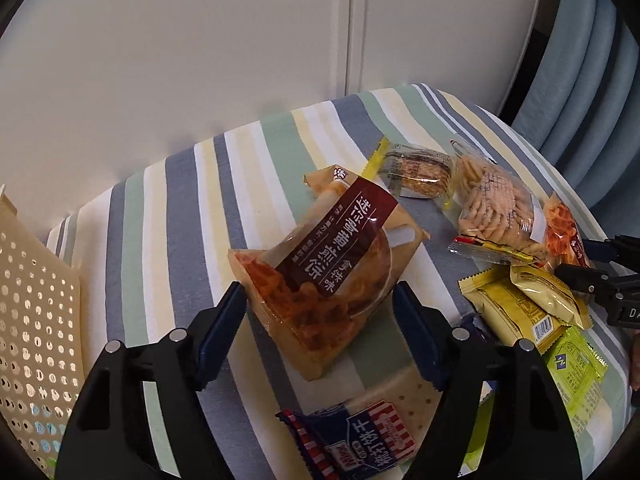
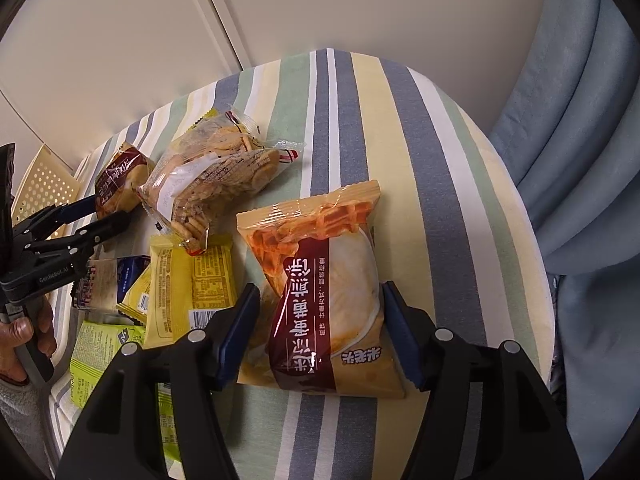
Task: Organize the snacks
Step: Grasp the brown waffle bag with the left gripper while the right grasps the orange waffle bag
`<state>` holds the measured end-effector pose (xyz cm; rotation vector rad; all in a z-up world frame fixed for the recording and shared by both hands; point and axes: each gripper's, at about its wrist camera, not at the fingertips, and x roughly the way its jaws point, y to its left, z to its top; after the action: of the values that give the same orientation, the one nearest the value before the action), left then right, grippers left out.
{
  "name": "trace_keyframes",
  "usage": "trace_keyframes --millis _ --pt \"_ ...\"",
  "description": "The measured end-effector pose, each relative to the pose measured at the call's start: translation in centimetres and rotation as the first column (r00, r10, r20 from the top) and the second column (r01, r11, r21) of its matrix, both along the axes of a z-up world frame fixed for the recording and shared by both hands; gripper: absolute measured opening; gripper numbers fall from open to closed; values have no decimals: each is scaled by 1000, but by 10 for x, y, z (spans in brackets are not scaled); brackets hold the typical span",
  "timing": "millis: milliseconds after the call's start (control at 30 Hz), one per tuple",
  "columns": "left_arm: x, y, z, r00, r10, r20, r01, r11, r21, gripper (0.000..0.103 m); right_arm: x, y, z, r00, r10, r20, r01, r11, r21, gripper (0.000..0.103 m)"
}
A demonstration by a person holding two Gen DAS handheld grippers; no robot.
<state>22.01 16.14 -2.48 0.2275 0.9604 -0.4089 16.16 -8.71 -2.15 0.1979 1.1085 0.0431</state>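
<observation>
— What sits at the far left?
— A cream perforated basket (image 1: 36,280), at the edge of the striped cloth (image 1: 180,200). Next, the left gripper (image 1: 320,312), jaws spread around a tan waffle pack (image 1: 332,264) without clamping it.

— And crowding it?
— A blue-and-red cracker packet (image 1: 360,440) lies beneath the fingers; a clear biscuit bag (image 1: 496,208) and yellow packets (image 1: 520,300) pile just to its right.

— The right side?
— The right gripper (image 2: 316,328) stands released too, straddling a second waffle pack (image 2: 324,288); blue curtain (image 2: 580,160) hangs beyond the cloth's edge.
</observation>
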Motion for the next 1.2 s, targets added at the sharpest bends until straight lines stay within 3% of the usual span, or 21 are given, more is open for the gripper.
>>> trace_keyframes --millis 300,500,600,767,1033,1200 --pt "7 -19 -2 999 -23 38 19 996 91 76 0 0 0 1000 0 2 0 1000 7 64" --pt "22 -36 -10 1000 -15 27 12 993 115 77 0 1 0 1000 4 1 -4 1000 1 66" --pt "27 -42 -12 1000 -7 22 5 996 91 72 0 2 0 1000 3 2 -3 1000 -1 66" --pt "24 -38 -6 1000 13 19 -13 1000 25 50 0 2 0 1000 3 2 -3 1000 0 66" --pt "5 -21 21 998 37 49 -35 998 -46 44 0 1 0 1000 4 2 -4 1000 1 66" --pt "-11 5 48 997 46 70 -40 995 -89 34 0 2 0 1000 6 1 -6 1000 -3 66"
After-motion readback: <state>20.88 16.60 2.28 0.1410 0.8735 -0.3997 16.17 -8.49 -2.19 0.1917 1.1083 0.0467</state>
